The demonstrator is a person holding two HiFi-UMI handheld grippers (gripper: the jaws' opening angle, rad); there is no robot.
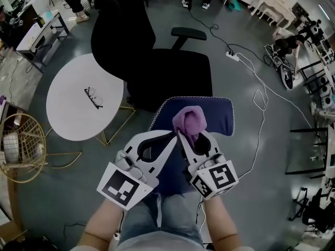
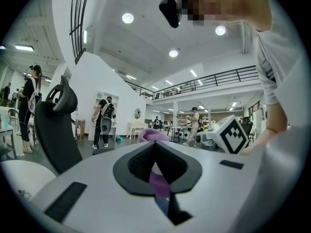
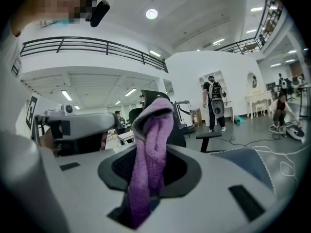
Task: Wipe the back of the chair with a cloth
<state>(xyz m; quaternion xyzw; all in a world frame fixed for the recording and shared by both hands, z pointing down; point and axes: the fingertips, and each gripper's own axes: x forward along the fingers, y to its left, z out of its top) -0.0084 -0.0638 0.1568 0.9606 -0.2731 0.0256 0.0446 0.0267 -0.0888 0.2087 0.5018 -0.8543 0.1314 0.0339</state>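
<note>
A black office chair (image 1: 167,72) stands just ahead of me, its tall backrest (image 1: 118,35) at the far left; the backrest also shows in the left gripper view (image 2: 56,130). My right gripper (image 1: 192,135) is shut on a purple cloth (image 1: 191,120), which bunches up out of the jaws (image 3: 150,144) short of the chair. My left gripper (image 1: 172,136) sits close beside it to the left with its jaws together and nothing between them. The cloth (image 2: 153,134) shows past the left gripper's tips. Neither gripper touches the chair.
A blue padded seat (image 1: 217,114) lies under the grippers, in front of my knees. A white round table (image 1: 73,109) with glasses (image 1: 93,98) stands left, a gold wire basket (image 1: 21,148) beyond it. Cables (image 1: 259,98) and a power strip (image 1: 233,55) cross the floor at right. People stand far back.
</note>
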